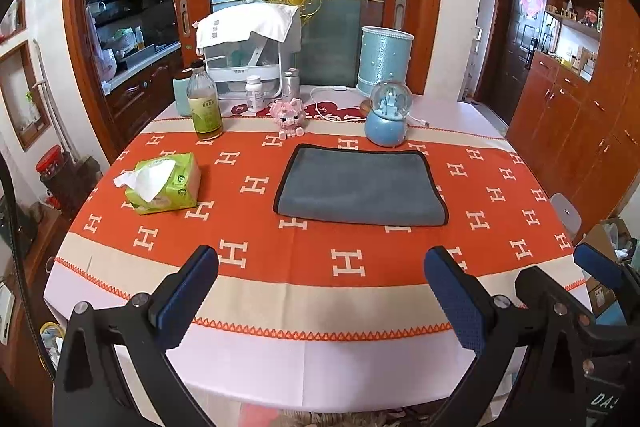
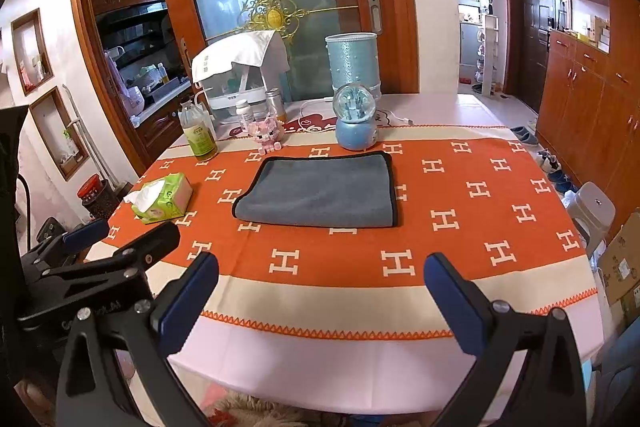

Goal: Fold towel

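A grey towel (image 1: 360,187) with a black hem lies flat on the orange tablecloth (image 1: 304,259), folded into a rectangle with its doubled edge toward me. It also shows in the right wrist view (image 2: 316,191). My left gripper (image 1: 320,263) is open and empty, hovering over the table's near edge, well short of the towel. My right gripper (image 2: 320,269) is open and empty, also near the front edge. The right gripper shows at the right of the left wrist view (image 1: 560,267). The left gripper shows at the left of the right wrist view (image 2: 120,231).
A green tissue pack (image 1: 166,189) lies left of the towel. Behind the towel stand a blue snow globe (image 1: 388,115), a pink toy pig (image 1: 286,117), an oil bottle (image 1: 204,103), a blue cylinder (image 1: 384,65) and a covered white appliance (image 1: 248,55). A grey stool (image 2: 596,207) stands right of the table.
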`<state>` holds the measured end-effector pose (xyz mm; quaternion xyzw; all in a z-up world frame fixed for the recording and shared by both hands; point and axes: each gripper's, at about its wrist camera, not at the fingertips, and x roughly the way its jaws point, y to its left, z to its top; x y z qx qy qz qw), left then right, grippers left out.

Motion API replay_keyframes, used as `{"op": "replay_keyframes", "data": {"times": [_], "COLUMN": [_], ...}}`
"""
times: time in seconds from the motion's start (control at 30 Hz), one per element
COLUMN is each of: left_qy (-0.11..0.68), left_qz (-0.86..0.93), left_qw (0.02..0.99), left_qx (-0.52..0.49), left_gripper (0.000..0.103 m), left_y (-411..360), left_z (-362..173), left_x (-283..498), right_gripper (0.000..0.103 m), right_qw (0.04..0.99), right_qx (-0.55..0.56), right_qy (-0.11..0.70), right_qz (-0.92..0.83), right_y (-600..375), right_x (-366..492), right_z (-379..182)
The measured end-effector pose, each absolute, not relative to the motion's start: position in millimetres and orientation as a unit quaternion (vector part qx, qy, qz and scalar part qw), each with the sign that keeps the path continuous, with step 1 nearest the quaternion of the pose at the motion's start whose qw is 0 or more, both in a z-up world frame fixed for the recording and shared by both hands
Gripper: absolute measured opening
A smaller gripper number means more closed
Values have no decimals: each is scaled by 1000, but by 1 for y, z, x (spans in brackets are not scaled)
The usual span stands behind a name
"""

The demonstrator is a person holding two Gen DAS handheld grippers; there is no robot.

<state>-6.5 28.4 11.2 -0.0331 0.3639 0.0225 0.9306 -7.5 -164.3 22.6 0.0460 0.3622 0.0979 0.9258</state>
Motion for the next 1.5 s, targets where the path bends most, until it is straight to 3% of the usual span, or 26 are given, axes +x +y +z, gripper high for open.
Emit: {"op": "replay_keyframes", "data": {"times": [1.5], "left_qy": [360], "left_qz": [33], "left_qw": [932], "left_qx": [-22], "left_gripper": [102], "left_y": [24], "left_z": [9], "left_x": [-7], "right_gripper": [103], "right_qw": [924], "right_qx": [47], "right_qy": [371], "right_qz": [86], "right_y": [-169], "right_x": [-7], "right_z": [18]}}
